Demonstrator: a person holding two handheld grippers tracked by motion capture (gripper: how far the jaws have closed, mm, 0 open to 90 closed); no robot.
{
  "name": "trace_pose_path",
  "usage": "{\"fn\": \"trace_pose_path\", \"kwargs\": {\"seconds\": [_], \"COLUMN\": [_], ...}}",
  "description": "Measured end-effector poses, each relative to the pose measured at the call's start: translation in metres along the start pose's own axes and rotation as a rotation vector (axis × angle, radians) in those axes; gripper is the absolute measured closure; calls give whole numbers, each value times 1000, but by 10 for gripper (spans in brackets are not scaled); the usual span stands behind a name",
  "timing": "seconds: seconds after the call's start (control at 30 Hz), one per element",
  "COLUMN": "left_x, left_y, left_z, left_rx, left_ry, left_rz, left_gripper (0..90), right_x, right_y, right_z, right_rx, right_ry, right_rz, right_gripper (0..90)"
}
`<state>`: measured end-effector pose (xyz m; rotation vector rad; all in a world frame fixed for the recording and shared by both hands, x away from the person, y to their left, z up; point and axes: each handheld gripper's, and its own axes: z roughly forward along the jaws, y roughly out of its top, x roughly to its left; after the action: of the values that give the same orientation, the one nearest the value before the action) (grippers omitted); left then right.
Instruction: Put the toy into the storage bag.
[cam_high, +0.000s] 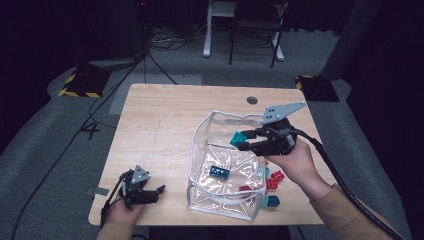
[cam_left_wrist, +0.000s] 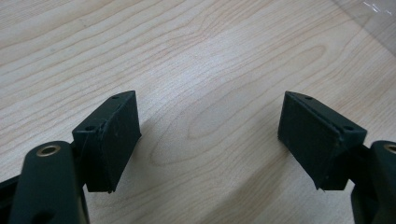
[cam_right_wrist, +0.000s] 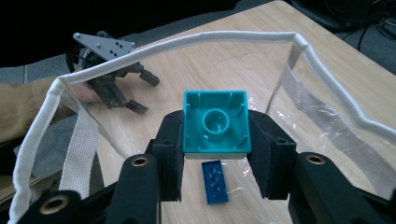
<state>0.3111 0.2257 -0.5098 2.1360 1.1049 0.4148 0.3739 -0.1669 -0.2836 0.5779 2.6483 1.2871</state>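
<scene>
Teal brick (cam_right_wrist: 215, 122) sits clamped in the right gripper (cam_right_wrist: 215, 140) above the clear bag (cam_high: 200, 150), over a blue brick (cam_right_wrist: 215, 182) inside. Next, likely: lower and release. Left gripper (cam_left_wrist: 210, 135) rests spread, empty, on the table (cam_high: 160, 115).

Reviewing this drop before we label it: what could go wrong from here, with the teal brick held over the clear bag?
1. The bag is soft and its white rim sags; the right gripper or teal brick might snag it on the way in.
2. The left gripper rests open on the table, apart from the bag, so a nudge could shift the bag.
3. The teal brick may land on the blue brick and tumble.
</scene>
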Motion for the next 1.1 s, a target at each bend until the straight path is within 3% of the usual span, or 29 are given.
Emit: {"fn": "trace_pose_path", "kwargs": {"seconds": [0.37, 0.47, 0.57, 0.7, 1.1], "left_x": [0, 0, 0, 0, 0], "left_y": [0, 0, 0, 0, 0], "left_z": [0, 0, 0, 0, 0], "left_rx": [0, 0, 0, 0, 0], "left_ry": [0, 0, 0, 0, 0], "left_rz": [0, 0, 0, 0, 1], "left_gripper": [213, 213, 213, 212, 212], "right_x": [6, 8, 9, 7, -6], "right_y": [-1, -1, -3, -3, -13], "right_z": [25, 29, 31, 23, -15], "right_rx": [84, 117, 117, 80, 21], "right_ry": [24, 49, 81, 91, 22], "right_rz": [-5, -11, -5, 10, 30], "right_gripper": [593, 589, 485, 409, 412]}}
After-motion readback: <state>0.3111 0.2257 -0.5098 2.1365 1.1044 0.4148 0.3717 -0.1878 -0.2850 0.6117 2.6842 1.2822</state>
